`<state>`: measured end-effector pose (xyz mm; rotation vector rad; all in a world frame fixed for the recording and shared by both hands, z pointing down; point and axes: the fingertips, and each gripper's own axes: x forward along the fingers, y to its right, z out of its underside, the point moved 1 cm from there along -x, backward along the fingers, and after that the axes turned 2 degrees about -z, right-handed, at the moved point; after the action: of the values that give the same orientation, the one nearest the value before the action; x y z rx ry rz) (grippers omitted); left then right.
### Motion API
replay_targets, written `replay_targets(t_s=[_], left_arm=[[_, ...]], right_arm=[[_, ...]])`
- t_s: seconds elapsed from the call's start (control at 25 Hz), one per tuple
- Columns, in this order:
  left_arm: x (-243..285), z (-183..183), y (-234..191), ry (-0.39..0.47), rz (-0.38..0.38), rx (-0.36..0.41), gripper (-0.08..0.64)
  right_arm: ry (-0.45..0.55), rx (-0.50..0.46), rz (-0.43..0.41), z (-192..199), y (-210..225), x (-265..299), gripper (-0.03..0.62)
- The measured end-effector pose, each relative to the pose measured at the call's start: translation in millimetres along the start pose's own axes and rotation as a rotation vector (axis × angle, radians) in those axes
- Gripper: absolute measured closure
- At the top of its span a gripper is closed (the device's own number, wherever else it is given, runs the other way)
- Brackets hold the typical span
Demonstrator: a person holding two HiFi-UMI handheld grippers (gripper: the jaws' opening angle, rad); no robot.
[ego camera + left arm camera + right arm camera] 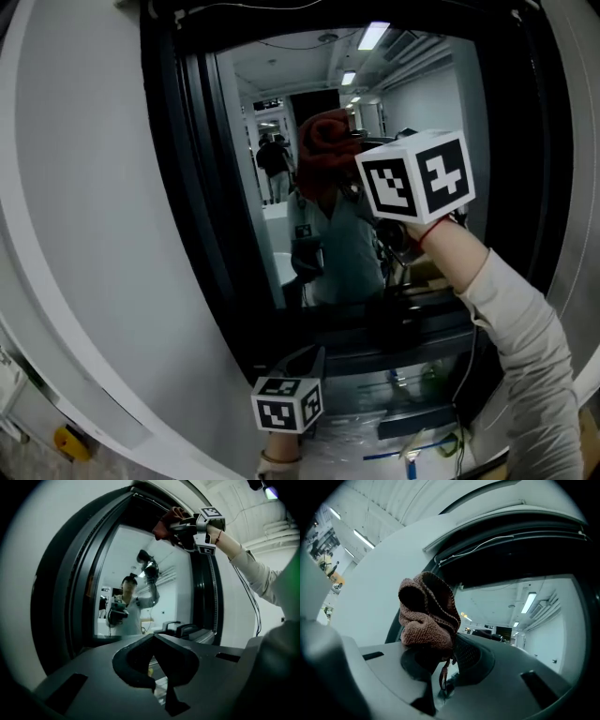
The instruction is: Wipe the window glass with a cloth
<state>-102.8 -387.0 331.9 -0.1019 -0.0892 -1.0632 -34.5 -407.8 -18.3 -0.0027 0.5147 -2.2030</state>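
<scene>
The window glass (246, 112) sits in a dark frame (183, 187) and mirrors a person holding the tools. A crumpled red-brown cloth (323, 139) is up near the top of the pane, with my right gripper (349, 164) shut on it. In the right gripper view the cloth (429, 616) bulges out above the jaws (440, 656), close to the frame's upper left corner; whether it touches the glass (525, 620) I cannot tell. My left gripper (302, 364) hangs low under the sill, shut on nothing (153, 641). From there the cloth (168, 520) and right gripper (183, 527) show high up.
A white curved wall panel (84, 234) surrounds the frame. Under the window lie cables and clear plastic wrap (412, 436). A small yellow object (70, 442) sits at the lower left. The person's light sleeve (520, 347) reaches up on the right.
</scene>
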Motion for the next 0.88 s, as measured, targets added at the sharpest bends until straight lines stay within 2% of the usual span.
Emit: replay_targets(t_s=[0.36,0.68,0.88], left_arm=[[-26,15,-23,-0.001,-0.077,-0.026,0.555],[-33,20,-33,0.004,-0.114,-0.033,0.556],[-38,23,-40,0.005,-0.128,-0.035,0.556]], right_arm=[[-0.05,0.046,-0.097,35,-49,60,0.549],[-0.118,0.096,-0.111,68,-53,92,0.548],[-0.121,0.119,-0.102,75,-52,100,0.548]])
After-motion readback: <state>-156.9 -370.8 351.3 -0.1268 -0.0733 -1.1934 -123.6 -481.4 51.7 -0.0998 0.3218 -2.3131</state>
